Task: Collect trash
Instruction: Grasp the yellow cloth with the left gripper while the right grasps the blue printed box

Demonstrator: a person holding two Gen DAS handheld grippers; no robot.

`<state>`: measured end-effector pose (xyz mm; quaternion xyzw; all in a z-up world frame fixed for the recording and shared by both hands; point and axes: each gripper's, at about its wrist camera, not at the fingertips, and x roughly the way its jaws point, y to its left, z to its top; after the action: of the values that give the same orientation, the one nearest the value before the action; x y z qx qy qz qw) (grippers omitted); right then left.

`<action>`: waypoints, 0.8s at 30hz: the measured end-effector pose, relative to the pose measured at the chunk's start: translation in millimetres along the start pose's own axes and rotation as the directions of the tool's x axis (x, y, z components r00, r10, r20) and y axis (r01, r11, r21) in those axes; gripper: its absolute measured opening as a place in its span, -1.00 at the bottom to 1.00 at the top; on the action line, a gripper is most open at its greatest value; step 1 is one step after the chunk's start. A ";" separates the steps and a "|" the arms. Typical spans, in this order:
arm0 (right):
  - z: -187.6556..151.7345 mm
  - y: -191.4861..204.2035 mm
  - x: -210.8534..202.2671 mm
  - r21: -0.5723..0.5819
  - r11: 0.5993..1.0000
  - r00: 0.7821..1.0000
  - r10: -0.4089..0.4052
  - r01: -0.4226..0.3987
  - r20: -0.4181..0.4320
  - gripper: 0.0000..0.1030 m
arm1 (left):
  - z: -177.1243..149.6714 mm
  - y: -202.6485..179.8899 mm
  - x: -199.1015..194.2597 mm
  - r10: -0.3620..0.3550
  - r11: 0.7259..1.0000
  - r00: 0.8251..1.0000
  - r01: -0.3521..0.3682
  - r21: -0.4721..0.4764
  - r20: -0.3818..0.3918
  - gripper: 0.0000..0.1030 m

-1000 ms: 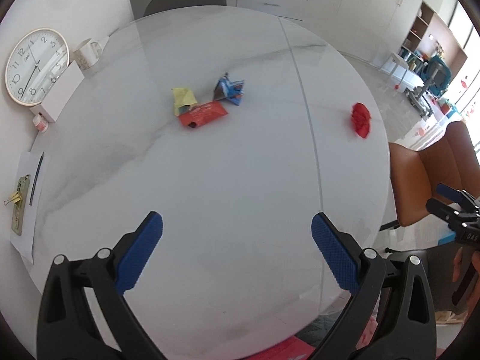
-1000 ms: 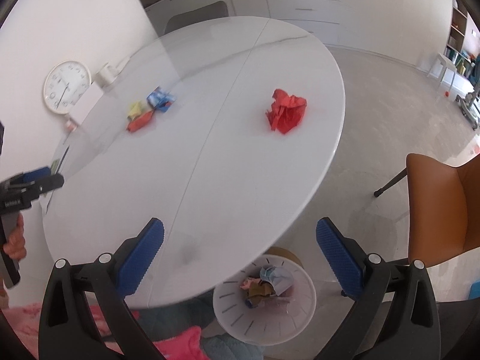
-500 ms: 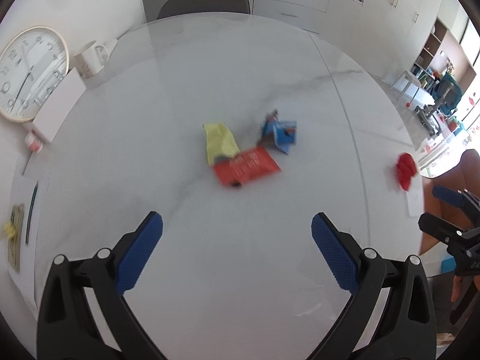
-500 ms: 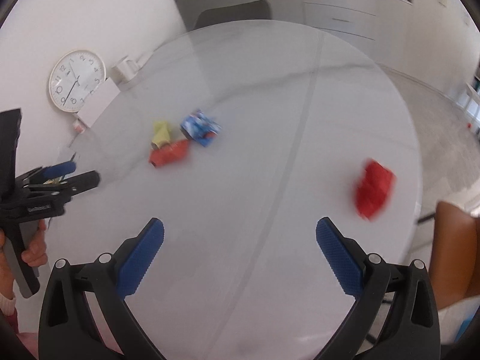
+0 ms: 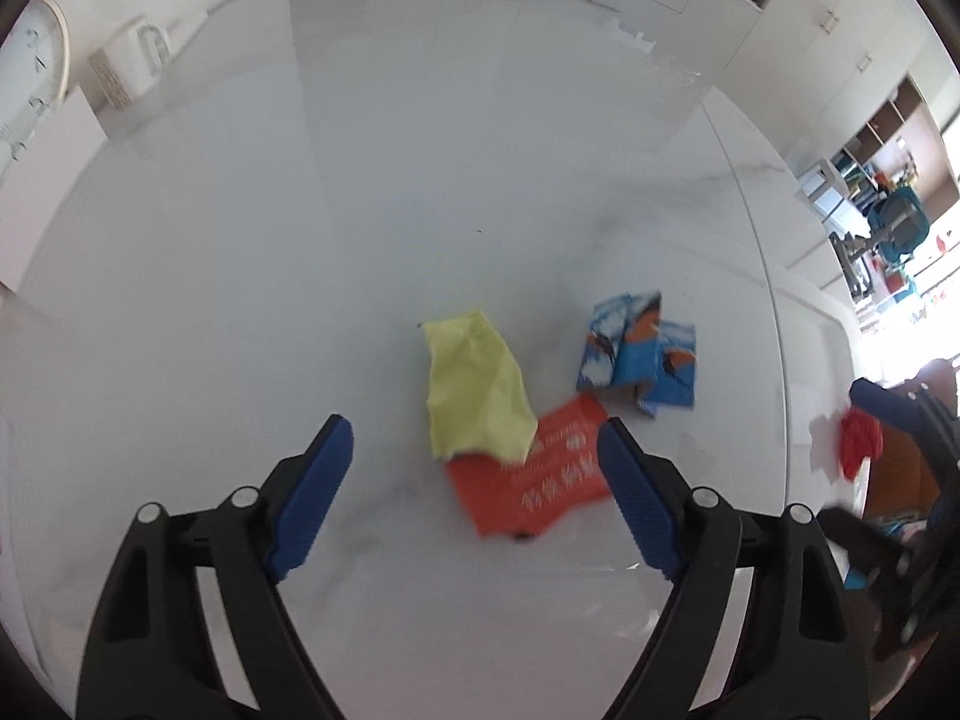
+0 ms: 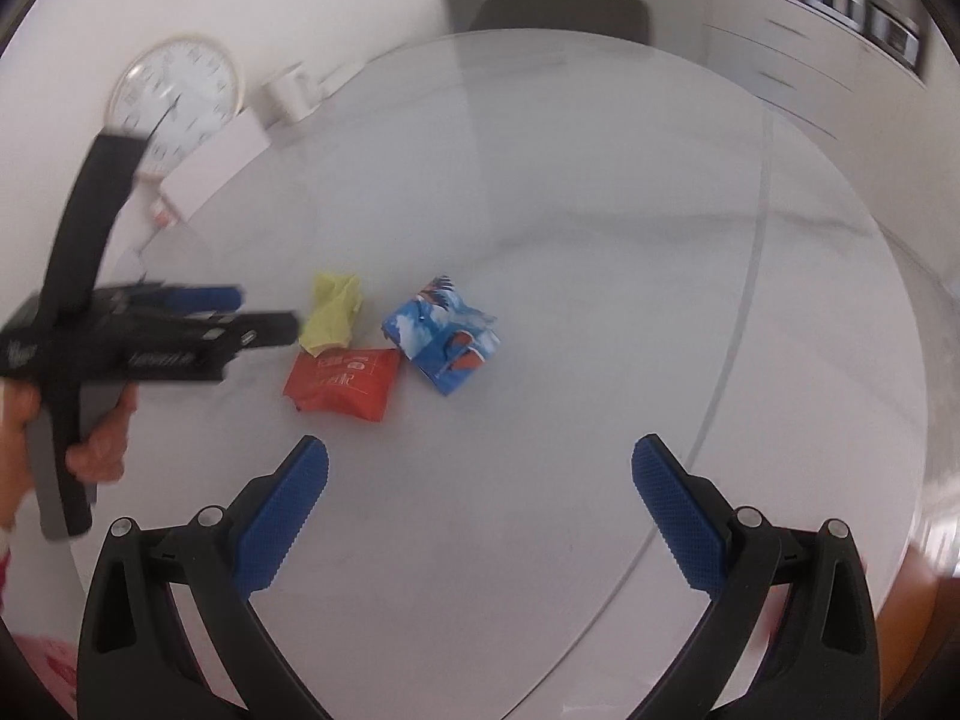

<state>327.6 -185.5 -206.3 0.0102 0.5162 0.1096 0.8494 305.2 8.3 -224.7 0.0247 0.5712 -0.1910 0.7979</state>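
Note:
Three pieces of trash lie together mid-table: a crumpled yellow paper (image 5: 477, 396), a red wrapper (image 5: 534, 486) partly under it, and a blue wrapper (image 5: 639, 354) to their right. My left gripper (image 5: 474, 438) hangs just above the yellow paper and red wrapper. Its jaws are closing with both between them, and the pads do not press on either. A crumpled red paper (image 5: 858, 441) lies near the table's right edge. My right gripper (image 6: 480, 450) stands open over bare table, short of the red wrapper (image 6: 345, 381), the blue wrapper (image 6: 447, 339) and the yellow paper (image 6: 333, 312). The left gripper (image 6: 264, 309) reaches in from the left.
The white marble table (image 6: 600, 210) has a seam running across it. A wall clock (image 6: 177, 99), a white mug (image 6: 294, 93) and a white box (image 6: 210, 162) sit along its far left rim. A grey chair (image 6: 561, 9) stands behind the table.
Both grippers have come forward and down over the table toward the three wrappers. The left jaws have narrowed. The bin and the red crumpled paper have left the right wrist view.

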 end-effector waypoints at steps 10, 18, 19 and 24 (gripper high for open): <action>36.2 -2.1 45.9 -0.222 0.969 0.993 0.096 -0.108 -0.064 0.96 | 22.0 -7.9 40.6 0.015 1.000 0.998 -0.016 -0.013 -0.058 0.06; 49.5 -1.5 63.2 -0.305 0.923 0.972 0.210 -0.234 -0.108 0.80 | 22.9 -14.7 49.6 0.034 0.999 0.997 -0.033 0.019 -0.072 -0.25; 51.5 -0.6 68.6 -0.321 0.916 0.970 0.210 -0.240 -0.125 0.76 | 22.9 -15.4 49.5 0.033 0.999 0.997 -0.032 0.019 -0.068 -0.25; 64.0 7.2 85.2 -0.395 0.888 0.969 0.188 -0.237 -0.158 0.70 | 23.8 -5.6 46.7 0.015 1.000 0.998 -0.016 -0.014 -0.063 -0.25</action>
<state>420.4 -155.6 -250.0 -0.1187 0.5256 0.3083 0.7839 337.6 -15.9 -258.5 0.0294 0.5971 -0.1797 0.7812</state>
